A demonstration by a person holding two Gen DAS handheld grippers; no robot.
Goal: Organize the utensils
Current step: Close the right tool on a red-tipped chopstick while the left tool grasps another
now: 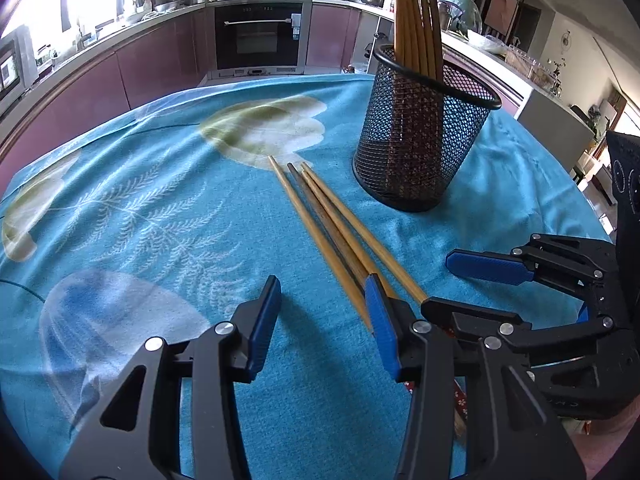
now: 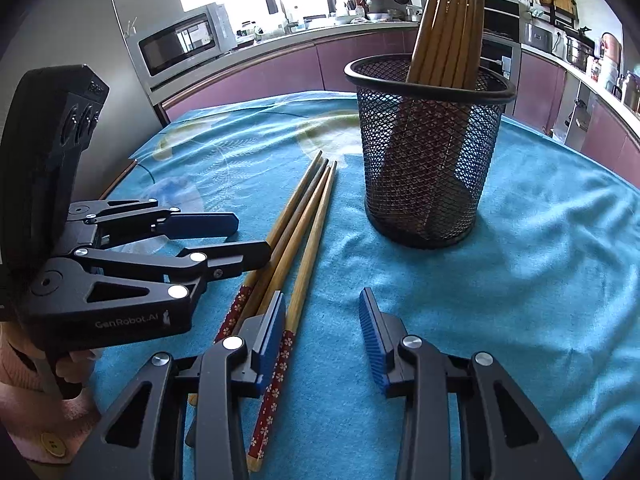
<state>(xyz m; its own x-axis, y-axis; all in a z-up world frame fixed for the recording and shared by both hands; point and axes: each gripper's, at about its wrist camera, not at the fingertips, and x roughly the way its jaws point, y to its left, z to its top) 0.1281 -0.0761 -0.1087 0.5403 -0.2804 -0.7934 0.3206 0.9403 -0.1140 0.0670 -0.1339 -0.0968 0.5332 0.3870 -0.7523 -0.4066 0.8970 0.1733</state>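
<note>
Left tool (image 1: 320, 320): we see its pads apart with nothing between them; its right pad lies over the near part of the chopsticks, and we cannot tell if it touches them.
Chopsticks (image 1: 320, 216): four loose ones lie side by side on the blue cloth, tips pointing away from us, patterned red handles nearest the tools.
Right tool (image 2: 322, 332): we see its pads apart, gripping nothing; its left pad sits just over the handles and the rightmost chopstick runs just inside that pad.
Cup (image 2: 428, 152): the black mesh cup stands upright to the right of the loose chopsticks, near but apart from them, already holding a bundle of chopsticks.
Tabletop (image 2: 540, 260): covered by the blue cloth, soft and a little wrinkled.
Step in hand: we judge it to be picking up one loose chopstick for the cup.
How to do it well: we should straddle a single stick near its handle, close squarely, lift it clear of its neighbours, then tip it upright over the cup's rim.
</note>
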